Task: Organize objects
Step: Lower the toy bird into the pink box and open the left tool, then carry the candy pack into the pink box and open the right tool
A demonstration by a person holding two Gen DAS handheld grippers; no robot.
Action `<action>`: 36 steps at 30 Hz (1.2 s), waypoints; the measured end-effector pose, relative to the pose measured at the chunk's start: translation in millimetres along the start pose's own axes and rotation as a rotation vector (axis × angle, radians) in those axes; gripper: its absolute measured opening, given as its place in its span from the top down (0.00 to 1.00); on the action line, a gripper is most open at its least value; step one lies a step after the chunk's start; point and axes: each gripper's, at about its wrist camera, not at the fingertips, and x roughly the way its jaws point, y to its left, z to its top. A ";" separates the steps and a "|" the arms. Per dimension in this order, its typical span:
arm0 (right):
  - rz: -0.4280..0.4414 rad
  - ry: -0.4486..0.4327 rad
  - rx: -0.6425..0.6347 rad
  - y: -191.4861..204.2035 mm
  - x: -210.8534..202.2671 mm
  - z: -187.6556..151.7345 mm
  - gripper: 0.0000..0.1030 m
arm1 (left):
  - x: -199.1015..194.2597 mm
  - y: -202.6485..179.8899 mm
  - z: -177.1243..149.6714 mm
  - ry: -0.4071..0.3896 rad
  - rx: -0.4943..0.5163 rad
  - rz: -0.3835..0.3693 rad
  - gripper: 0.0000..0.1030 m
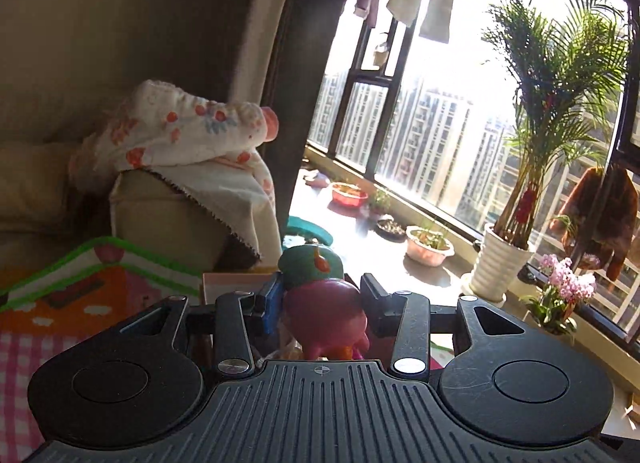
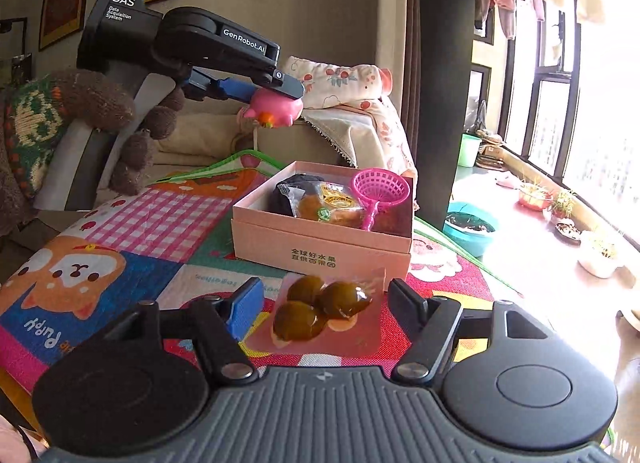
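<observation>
The left claw [image 1: 320, 297] grips a pink pig toy [image 1: 326, 315], held in the air above and behind the pink box [image 2: 320, 235], as the right wrist view shows. The right claw [image 2: 326, 301] is spread wide and grasps nothing, hanging low over a clear packet of three brown balls [image 2: 320, 303] that lies on the play mat [image 2: 132, 231] just in front of the box. Inside the box are a wrapped cake [image 2: 328, 203], a dark bundle [image 2: 286, 191] and a pink net scoop [image 2: 378, 189] leaning on its right wall. Behind stands a sofa [image 2: 280, 139] draped with a flowered cloth [image 2: 348, 83]. Only the left wrist view shows the pig's green cap [image 1: 312, 265], the palm [image 1: 556, 103] and the orchid [image 1: 568, 283] by the window [image 1: 440, 135]; only the right shows the box's contents and the packet.
</observation>
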 end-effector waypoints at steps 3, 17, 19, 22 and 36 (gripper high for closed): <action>0.008 0.009 0.010 -2.1 4.1 -2.3 0.40 | 23.6 13.6 -13.3 0.025 -0.061 -0.007 0.55; -0.084 0.144 0.107 -45.7 11.6 -64.4 0.16 | 60.2 32.2 -64.3 0.187 0.034 0.079 0.51; -0.052 0.170 0.169 -52.9 16.5 -67.8 0.13 | 55.7 32.2 -65.8 0.157 0.028 0.062 0.51; -0.074 0.163 0.144 -46.0 24.7 -67.7 0.02 | 37.6 29.8 -65.6 0.068 0.046 0.055 0.51; -0.055 0.191 0.158 -35.2 49.3 -64.0 0.02 | 40.8 32.3 -73.0 0.123 -0.042 -0.041 0.54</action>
